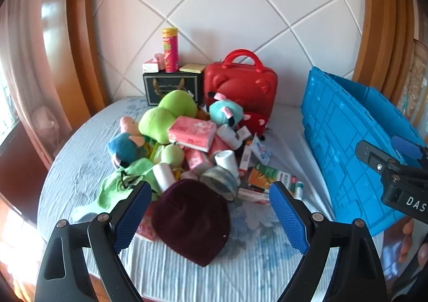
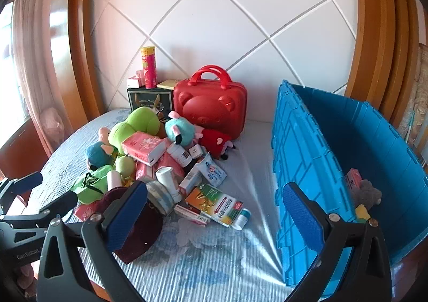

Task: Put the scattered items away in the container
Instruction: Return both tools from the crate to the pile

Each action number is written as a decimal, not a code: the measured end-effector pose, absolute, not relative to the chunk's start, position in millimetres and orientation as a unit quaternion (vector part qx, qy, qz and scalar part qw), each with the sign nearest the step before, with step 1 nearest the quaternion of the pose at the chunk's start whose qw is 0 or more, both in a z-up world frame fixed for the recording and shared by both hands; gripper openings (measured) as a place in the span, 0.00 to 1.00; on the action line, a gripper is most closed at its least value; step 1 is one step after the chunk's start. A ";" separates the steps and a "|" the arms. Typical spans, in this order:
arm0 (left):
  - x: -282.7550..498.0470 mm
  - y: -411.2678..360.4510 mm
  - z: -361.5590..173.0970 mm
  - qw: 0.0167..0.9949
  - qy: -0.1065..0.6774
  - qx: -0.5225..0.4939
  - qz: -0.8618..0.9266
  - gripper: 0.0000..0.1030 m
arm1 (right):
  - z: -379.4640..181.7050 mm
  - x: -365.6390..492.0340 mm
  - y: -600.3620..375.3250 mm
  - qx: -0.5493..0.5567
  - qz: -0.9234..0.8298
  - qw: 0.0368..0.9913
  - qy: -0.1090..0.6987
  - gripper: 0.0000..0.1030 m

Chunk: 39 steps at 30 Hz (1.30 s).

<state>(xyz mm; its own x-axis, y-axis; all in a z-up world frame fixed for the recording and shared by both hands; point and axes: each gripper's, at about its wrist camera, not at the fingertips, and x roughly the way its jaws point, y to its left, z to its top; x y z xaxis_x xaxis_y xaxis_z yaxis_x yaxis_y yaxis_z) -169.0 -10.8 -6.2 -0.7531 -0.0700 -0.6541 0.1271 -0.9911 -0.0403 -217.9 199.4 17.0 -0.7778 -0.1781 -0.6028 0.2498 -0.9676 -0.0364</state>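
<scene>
Here: bed (image 1: 267,270) inventory, both grippers empty.
Left gripper (image 1: 211,217) and right gripper (image 2: 214,221) held jaws released; maroon beanie (image 1: 191,221) fronted the toy-and-box heap mid-bed; blue crate (image 2: 307,168) stood right, holding a grey plush (image 2: 366,192).

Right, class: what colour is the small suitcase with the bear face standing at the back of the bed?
Red, handle included. The suitcase shows best in the right wrist view.
</scene>
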 end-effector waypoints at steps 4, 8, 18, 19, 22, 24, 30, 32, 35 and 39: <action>-170.7 -45.0 -24.9 0.068 0.053 0.359 -0.929 0.99 | 3.7 -223.5 171.3 0.333 -0.933 0.120 0.063 1.00; -179.6 -71.9 -51.3 0.087 0.065 0.382 -0.918 0.99 | -17.2 -236.9 155.8 0.356 -0.923 0.133 0.066 1.00; -199.1 -135.8 -114.6 0.192 0.042 0.449 -0.871 0.99 | -75.0 -288.7 140.8 0.409 -0.893 0.184 0.041 1.00; -197.7 -142.1 -119.6 0.198 0.046 0.455 -0.867 0.99 | -81.4 -293.6 138.9 0.415 -0.890 0.186 0.038 1.00; -196.3 -159.9 -132.1 0.216 0.045 0.464 -0.858 0.99 | -95.8 -303.6 130.5 0.433 -0.881 0.187 0.037 1.00; -196.0 -172.4 -137.6 0.224 0.044 0.467 -0.854 0.99 | -104.1 -308.1 121.9 0.442 -0.876 0.189 0.043 1.00; -208.6 -216.8 -153.5 0.226 0.041 0.476 -0.849 0.99 | -121.0 -318.5 95.6 0.463 -0.867 0.177 0.049 1.00; -219.1 -229.5 -157.9 0.210 0.038 0.478 -0.852 0.99 | -126.4 -320.3 83.3 0.470 -0.865 0.168 0.050 1.00; -239.0 -247.7 -163.6 0.177 0.029 0.482 -0.858 0.99 | -130.4 -322.7 62.8 0.474 -0.867 0.149 0.043 1.00; -262.0 -274.5 -168.4 0.139 0.010 0.484 -0.864 0.99 | -129.6 -325.0 29.5 0.470 -0.873 0.129 0.028 1.00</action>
<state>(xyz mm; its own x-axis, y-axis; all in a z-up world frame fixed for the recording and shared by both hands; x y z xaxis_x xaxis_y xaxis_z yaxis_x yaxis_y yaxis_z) -262.0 -274.5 -168.4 -0.4930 -0.2311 -0.8388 0.2497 -0.9611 0.1180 -325.0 29.5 -129.6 -0.5258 -0.1985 -0.8271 0.2506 -0.9654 0.0723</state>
